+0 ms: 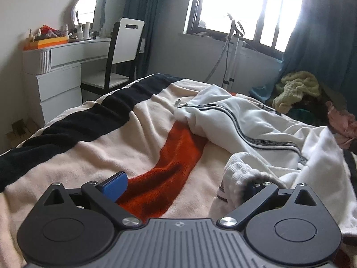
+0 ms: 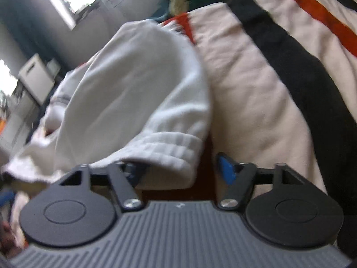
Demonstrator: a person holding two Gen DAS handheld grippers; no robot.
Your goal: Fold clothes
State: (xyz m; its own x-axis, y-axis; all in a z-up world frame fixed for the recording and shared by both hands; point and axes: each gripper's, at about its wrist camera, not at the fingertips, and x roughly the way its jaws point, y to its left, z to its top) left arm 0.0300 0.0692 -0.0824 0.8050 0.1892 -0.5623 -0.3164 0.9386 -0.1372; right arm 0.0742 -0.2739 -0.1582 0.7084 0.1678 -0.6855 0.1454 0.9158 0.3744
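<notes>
A white zip-up jacket [image 1: 241, 120] lies crumpled on a cream blanket [image 1: 100, 156] with black and orange stripes. My left gripper [image 1: 185, 185] is open wide just above the blanket. Its left blue pad [image 1: 116, 185] is bare, and its right finger sits against a ribbed white cuff [image 1: 236, 176] that hides the pad. In the blurred right wrist view, my right gripper [image 2: 178, 170] is open at a ribbed cuff [image 2: 169, 149] of the jacket's sleeve [image 2: 133, 84]. The cuff covers its left finger, while the right blue pad [image 2: 226, 170] is free over the blanket [image 2: 245, 89].
A white dresser [image 1: 62, 67] with bottles and a mirror stands at the back left, with a black-and-white chair [image 1: 120, 51] beside it. A window [image 1: 245, 9] and a white stand [image 1: 232, 51] are behind the bed. A pile of clothes [image 1: 296, 89] lies at the far right.
</notes>
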